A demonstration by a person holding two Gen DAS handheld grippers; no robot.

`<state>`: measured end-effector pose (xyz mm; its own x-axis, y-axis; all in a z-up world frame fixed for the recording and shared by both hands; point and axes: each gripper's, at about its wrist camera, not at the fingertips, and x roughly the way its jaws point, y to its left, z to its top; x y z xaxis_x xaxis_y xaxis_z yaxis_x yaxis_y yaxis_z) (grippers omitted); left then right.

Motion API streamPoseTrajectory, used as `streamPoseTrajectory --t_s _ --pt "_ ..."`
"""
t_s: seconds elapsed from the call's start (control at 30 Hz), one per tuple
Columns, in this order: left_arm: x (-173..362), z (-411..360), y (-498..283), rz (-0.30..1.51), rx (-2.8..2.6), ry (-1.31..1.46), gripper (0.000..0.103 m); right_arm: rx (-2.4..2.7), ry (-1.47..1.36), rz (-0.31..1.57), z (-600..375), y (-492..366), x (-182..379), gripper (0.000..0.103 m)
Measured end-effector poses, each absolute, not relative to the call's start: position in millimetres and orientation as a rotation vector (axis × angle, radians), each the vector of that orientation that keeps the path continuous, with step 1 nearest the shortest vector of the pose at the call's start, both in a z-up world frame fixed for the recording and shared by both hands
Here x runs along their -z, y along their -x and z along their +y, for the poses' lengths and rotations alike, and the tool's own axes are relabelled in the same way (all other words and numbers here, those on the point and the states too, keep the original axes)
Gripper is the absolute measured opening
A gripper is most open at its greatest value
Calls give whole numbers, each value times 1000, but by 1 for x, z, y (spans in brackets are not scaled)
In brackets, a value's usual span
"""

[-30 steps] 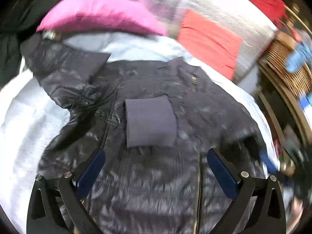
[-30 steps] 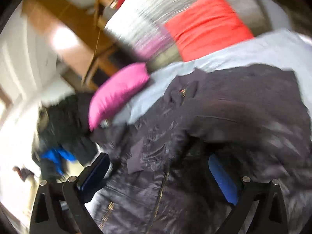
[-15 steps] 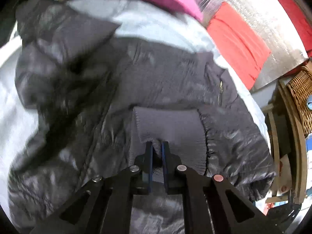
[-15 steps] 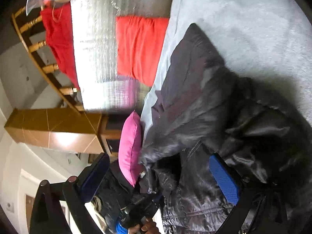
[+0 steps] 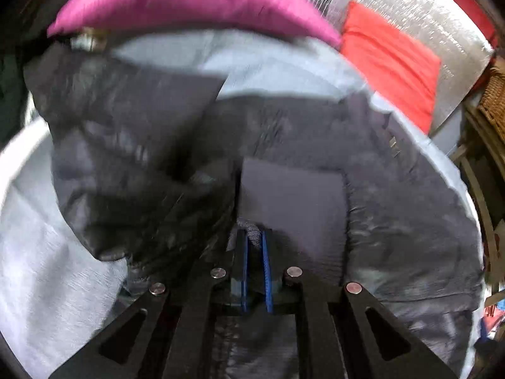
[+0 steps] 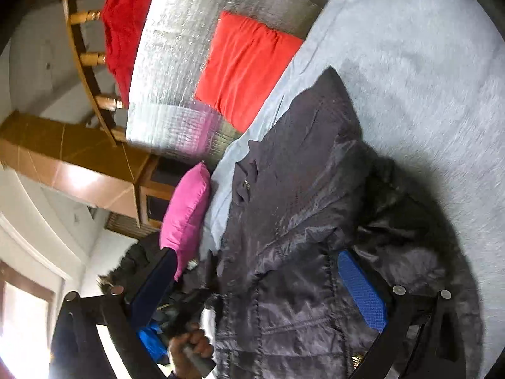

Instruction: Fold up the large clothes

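1. Nearest in the left wrist view, the left claw (image 5: pixel 255 246) is closed tight, its two blue pads pinching a fold of the grey knitted cuff (image 5: pixel 292 202) of a dark padded jacket (image 5: pixel 394 221)
2. The cuff lies flat as a smooth grey rectangle on top of the shiny quilted jacket, just beyond the claw tips
3. The jacket is spread across a pale grey-blue bed cover (image 5: pixel 41 268), which shows bare to the near left; one part of the jacket is bunched in a raised, blurred fold to the left
4. Nearest in the right wrist view, the right claw (image 6: pixel 258 287) is open wide, with one blue pad on each side and the jacket (image 6: pixel 300 221) bunched between them; whether the pads touch the fabric cannot be told
5. At the near edge of that view, a hand (image 6: pixel 189 347) grips a dark handle
6. Beyond the jacket, a bright pink cushion (image 5: pixel 189 0) lies at the far edge of the bed; a small metal fitting on the jacket sits just beside the cushion's left end
7. Farther off to the right, a red cushion (image 5: pixel 391 60) rests against a silver, reflective quilted panel (image 5: pixel 410 9)
8. Farthest in the right wrist view, a wooden chair (image 6: pixel 85 60) has a red cloth (image 6: pixel 123 25) draped over it, beside brown wooden furniture (image 6: pixel 72 167)
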<state>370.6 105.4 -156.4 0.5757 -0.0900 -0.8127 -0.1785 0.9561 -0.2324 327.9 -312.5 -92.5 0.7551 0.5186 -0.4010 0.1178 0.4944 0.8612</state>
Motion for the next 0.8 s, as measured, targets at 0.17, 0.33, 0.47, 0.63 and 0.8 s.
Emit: streamPoseTrajectory --t_s 0.17,0.33,0.47,0.63,0.8 --pt "152 96 -368 947 -72 246 9 -154 -831 720 -337 -357 78 103" --pt "154 100 -369 945 -65 236 9 -88 -718 905 -358 -434 114 102" --pt "159 95 -371 936 -71 192 10 -126 -523 1019 -340 -474 115 10" --pt "159 90 -375 928 -44 180 10 -67 -348 958 -334 -478 86 8" --pt "155 79 -373 928 -73 93 13 -8 -333 986 -334 -467 117 27"
